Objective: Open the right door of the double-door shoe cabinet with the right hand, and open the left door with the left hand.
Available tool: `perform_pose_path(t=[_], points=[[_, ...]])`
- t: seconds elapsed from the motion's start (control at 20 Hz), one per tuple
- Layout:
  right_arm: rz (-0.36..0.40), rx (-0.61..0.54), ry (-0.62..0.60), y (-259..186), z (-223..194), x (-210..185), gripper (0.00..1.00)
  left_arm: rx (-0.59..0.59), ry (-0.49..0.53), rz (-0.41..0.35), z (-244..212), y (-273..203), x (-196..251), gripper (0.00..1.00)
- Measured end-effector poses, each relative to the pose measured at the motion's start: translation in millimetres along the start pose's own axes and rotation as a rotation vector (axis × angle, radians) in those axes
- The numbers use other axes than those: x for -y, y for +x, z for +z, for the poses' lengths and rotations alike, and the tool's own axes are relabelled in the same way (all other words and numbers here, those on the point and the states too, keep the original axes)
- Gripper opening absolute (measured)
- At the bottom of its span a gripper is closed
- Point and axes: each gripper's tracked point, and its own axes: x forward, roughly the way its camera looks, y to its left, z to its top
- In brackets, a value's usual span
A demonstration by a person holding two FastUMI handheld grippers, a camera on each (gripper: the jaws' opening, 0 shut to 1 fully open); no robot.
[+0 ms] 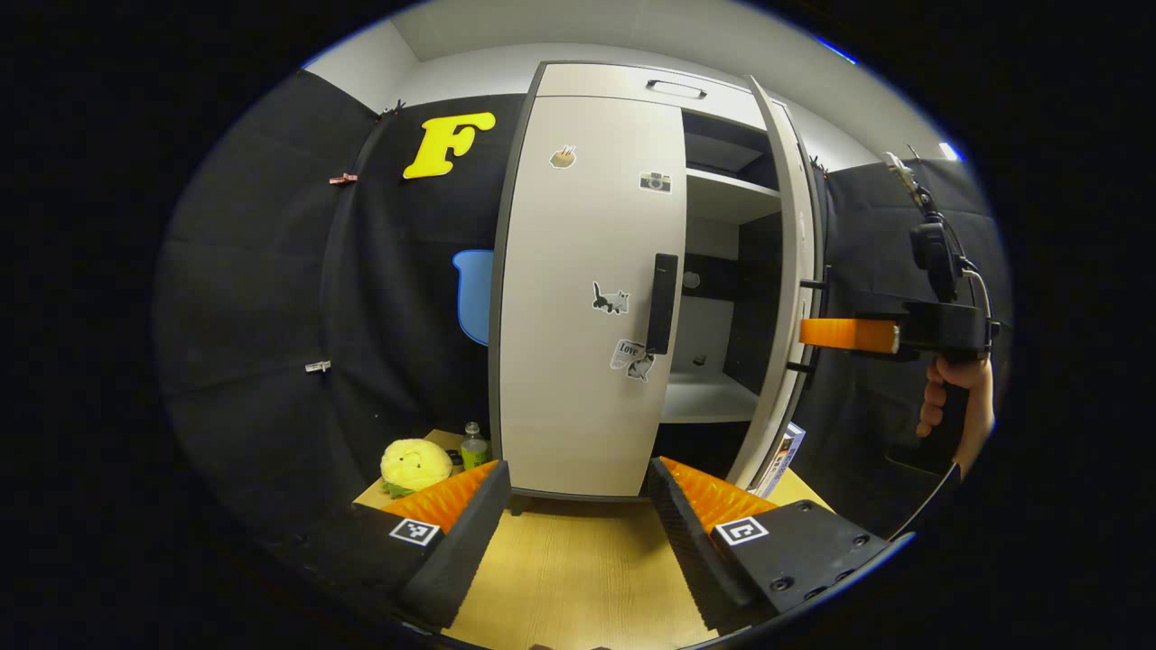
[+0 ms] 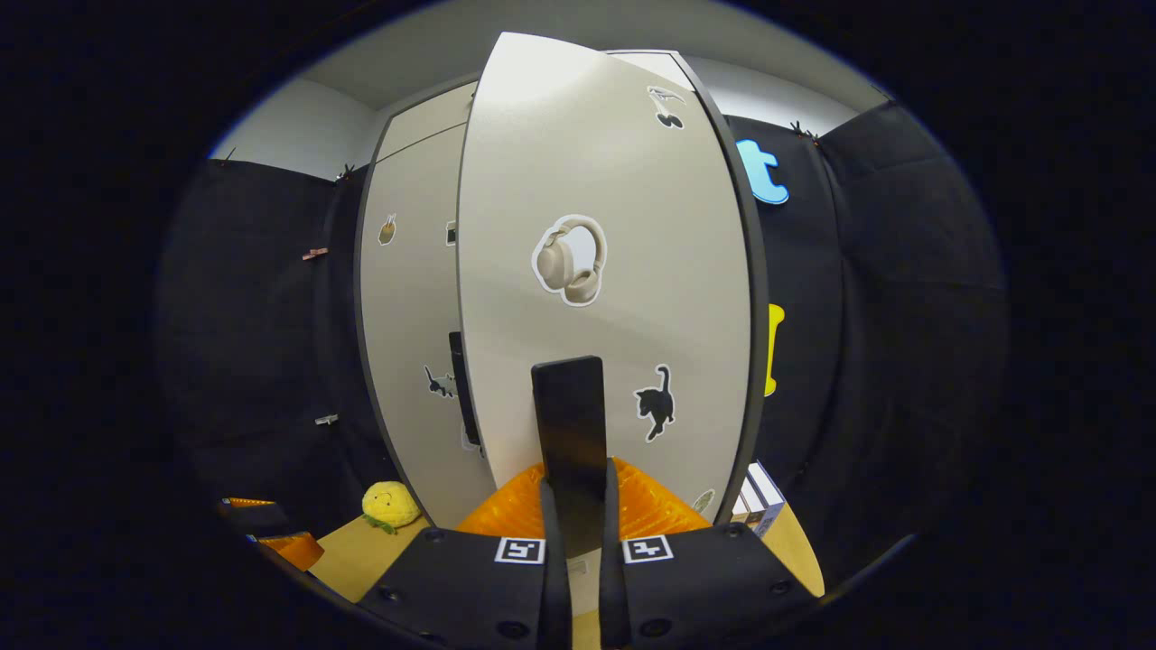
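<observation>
My right gripper point(image 2: 578, 506) pinches the right door's handle point(image 2: 569, 415); that right door point(image 2: 614, 253) stands swung out. My left gripper point(image 1: 578, 515) is spread, the closed left door's handle point(image 1: 662, 302) at one o'clock. If I pull off the hinge arc, I judge the pads could slip.

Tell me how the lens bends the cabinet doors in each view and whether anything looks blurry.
Left gripper view: the left door bows outward from fisheye distortion, yet its stickers stay sharp. Right gripper view: the right door bulges strongly and its top is washed pale by light; the black handle looks crisp.
</observation>
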Motion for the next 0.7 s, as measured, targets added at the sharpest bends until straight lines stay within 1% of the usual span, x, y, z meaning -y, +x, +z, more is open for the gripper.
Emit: perform_pose_path(t=[0.35, 0.5, 0.7], points=[[-0.015, -0.014, -0.02, -4.5, 1.7, 6.6, 0.16, 0.007, -0.012, 0.003, 1.0, -0.8, 7.9, 0.95], [-0.024, -0.012, -0.024, -6.0, 1.0, 9.9, 0.16, 0.011, -0.002, 0.008, 1.6, -3.2, 9.0, 0.95], [-0.064, -0.007, -0.023, -6.3, 2.3, 17.1, 0.16, 0.01, 0.006, 0.017, 2.6, -3.0, 6.9, 0.95]])
